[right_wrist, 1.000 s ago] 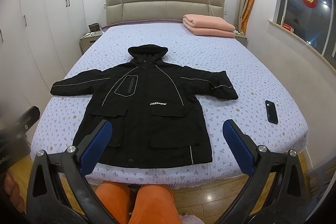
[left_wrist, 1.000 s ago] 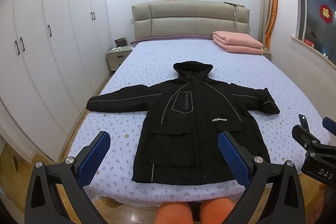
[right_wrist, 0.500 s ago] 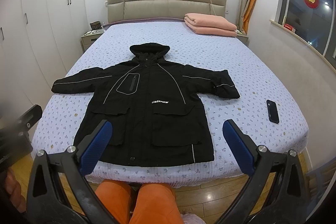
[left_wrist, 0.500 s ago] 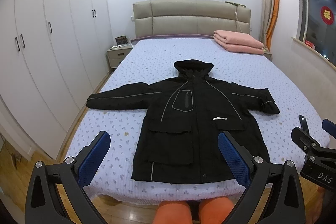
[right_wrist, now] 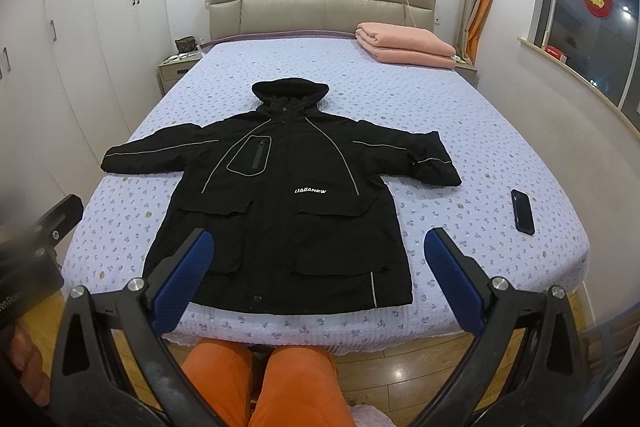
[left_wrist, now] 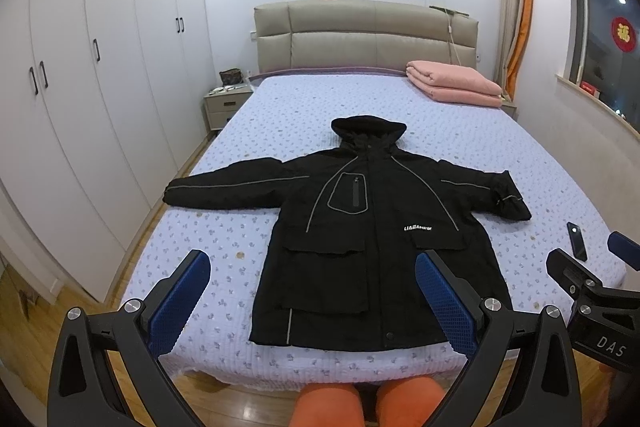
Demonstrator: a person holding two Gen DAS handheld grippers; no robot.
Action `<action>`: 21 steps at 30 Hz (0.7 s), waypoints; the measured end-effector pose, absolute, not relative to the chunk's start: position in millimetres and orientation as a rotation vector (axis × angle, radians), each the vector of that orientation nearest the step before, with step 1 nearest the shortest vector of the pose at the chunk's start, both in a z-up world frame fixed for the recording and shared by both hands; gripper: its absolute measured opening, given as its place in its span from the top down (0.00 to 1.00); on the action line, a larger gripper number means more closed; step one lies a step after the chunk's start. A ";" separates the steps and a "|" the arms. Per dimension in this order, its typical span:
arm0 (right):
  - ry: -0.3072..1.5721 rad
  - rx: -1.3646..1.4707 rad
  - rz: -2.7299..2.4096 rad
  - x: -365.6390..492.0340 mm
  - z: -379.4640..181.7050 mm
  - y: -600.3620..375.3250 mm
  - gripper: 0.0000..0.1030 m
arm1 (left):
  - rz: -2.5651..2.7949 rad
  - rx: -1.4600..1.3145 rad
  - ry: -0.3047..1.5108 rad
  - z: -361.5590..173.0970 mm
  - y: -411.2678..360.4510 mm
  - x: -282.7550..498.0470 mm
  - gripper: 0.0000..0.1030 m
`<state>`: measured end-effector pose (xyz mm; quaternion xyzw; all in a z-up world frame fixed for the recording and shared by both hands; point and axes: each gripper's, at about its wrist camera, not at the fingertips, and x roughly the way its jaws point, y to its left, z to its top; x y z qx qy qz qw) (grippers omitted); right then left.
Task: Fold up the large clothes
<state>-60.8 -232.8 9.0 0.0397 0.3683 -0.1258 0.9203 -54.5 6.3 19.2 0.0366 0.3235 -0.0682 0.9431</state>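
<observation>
Jacket [left_wrist: 372, 239] flat on bed [left_wrist: 240, 239], phone [right_wrist: 523, 211] beside

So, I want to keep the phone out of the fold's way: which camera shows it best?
The right wrist view: the phone lies whole on the bedspread, apart from the jacket sleeve. In the left wrist view the phone sits near the frame edge, smaller and skewed, just above the right gripper.

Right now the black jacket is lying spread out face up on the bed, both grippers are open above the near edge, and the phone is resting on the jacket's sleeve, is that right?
Not quite. The phone lies on the bedspread, apart from the jacket sleeve, as the right wrist view shows. The rest holds: left gripper and right gripper are open.
</observation>
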 end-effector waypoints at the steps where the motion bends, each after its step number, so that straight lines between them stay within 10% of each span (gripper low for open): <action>1: 0.757 0.080 -0.260 -61.5 9.7 -232.0 0.00 | -0.142 0.072 0.660 19.3 6.9 -54.4 0.01; 21: 0.831 0.210 -0.340 10.0 -74.3 -301.7 0.00 | -0.155 0.114 0.745 -47.8 -45.5 48.6 0.01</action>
